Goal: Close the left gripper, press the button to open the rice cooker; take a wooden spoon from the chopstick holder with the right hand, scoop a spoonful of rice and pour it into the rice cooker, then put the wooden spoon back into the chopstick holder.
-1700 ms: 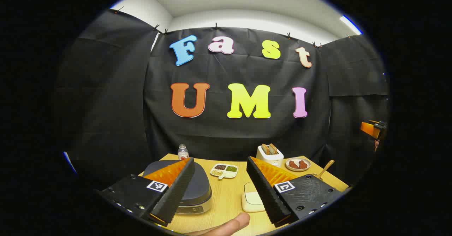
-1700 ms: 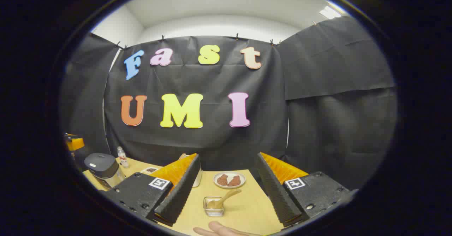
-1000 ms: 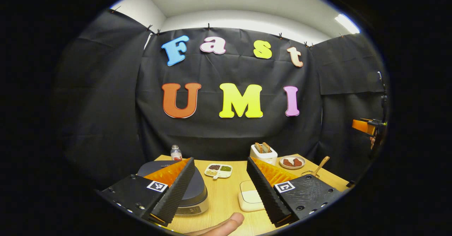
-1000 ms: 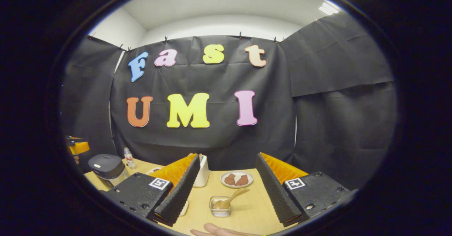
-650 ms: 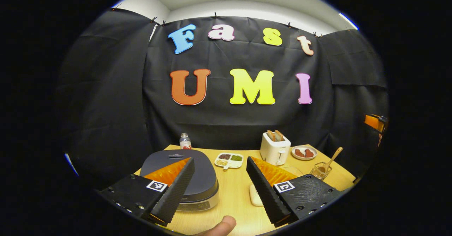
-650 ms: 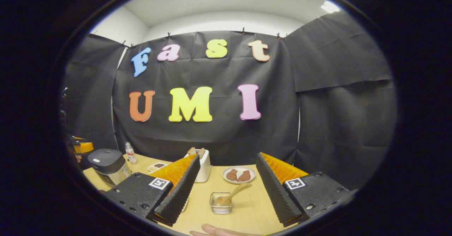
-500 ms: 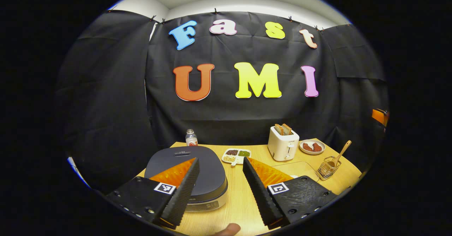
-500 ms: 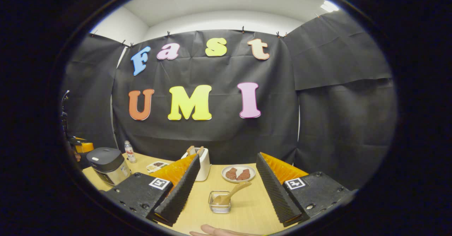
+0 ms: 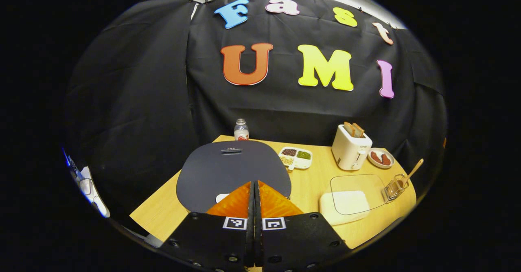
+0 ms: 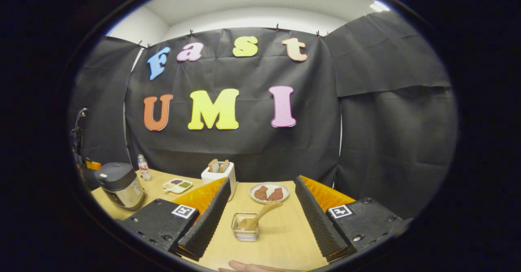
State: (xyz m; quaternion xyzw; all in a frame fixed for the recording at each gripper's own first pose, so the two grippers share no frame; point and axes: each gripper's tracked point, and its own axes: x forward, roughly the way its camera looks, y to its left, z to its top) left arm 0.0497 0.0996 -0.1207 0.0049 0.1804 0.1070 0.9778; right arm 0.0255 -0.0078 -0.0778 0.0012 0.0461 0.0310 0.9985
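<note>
The left gripper (image 9: 254, 184), pinched together on nothing, hides the near edge of the rice cooker (image 9: 233, 170), whose lid is down. One wooden spoon (image 10: 257, 217) leans in the chopstick holder (image 10: 244, 227) between the right gripper's (image 10: 262, 209) wide-spread fingers.

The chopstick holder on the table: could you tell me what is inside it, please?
A wooden spoon stands in the chopstick holder, its handle leaning out over the rim. The holder's wires partly cover its bowl.
</note>
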